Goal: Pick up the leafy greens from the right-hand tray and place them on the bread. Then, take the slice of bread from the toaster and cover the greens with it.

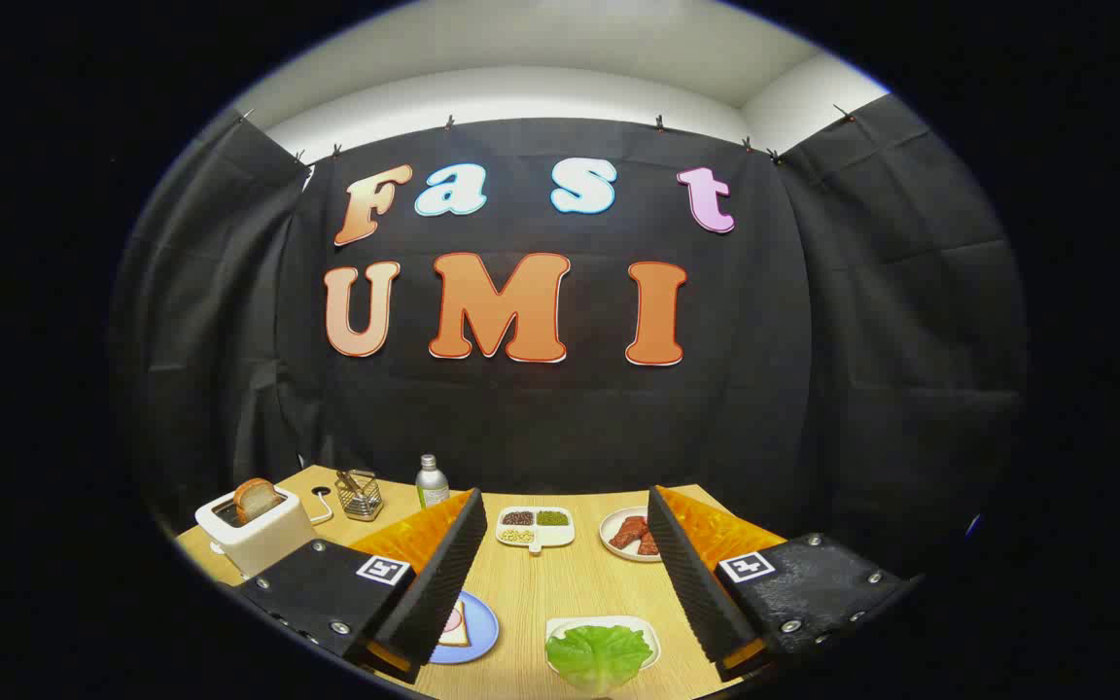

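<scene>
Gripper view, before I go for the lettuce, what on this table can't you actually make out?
- Blue plate: the left finger covers much of it and the bread on it.
- Meat plate: partly behind the right finger.
- Divided dish: contents too small to identify.
- Leafy greens: near side cut off by the view's edge.
- Gripper is open.

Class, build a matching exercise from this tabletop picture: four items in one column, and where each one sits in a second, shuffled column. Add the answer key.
Column 1
1. bread slice
2. leafy greens
3. meat slices
4. silver bottle

Column 2
A. on the white tray between the open jaws
B. standing at the back by the wire basket
C. upright in the white toaster
D. on the round plate beyond the divided dish

Pairs: 1-C, 2-A, 3-D, 4-B

The gripper holds nothing.
</scene>
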Demonstrator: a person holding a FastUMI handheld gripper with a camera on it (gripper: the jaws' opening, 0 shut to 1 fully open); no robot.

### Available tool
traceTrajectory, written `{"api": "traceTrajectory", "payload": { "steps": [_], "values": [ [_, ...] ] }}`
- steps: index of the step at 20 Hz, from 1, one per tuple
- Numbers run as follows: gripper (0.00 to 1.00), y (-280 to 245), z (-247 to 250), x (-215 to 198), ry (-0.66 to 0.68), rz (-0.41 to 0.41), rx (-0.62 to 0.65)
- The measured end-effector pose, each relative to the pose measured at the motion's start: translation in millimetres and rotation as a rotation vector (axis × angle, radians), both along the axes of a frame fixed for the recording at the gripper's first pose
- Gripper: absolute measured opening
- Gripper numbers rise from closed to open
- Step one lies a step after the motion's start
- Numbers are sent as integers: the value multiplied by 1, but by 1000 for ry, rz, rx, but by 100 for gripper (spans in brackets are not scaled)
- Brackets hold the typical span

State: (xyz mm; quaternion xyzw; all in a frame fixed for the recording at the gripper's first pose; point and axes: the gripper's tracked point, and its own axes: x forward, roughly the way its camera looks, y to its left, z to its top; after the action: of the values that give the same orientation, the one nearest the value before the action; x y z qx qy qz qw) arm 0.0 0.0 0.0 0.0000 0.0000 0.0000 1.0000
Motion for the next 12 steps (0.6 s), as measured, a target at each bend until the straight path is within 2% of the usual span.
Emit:
{"api": "traceTrajectory", "payload": {
  "steps": [12],
  "values": [
    [99,-1,-9,-1,26,5,4]
  ]
}}
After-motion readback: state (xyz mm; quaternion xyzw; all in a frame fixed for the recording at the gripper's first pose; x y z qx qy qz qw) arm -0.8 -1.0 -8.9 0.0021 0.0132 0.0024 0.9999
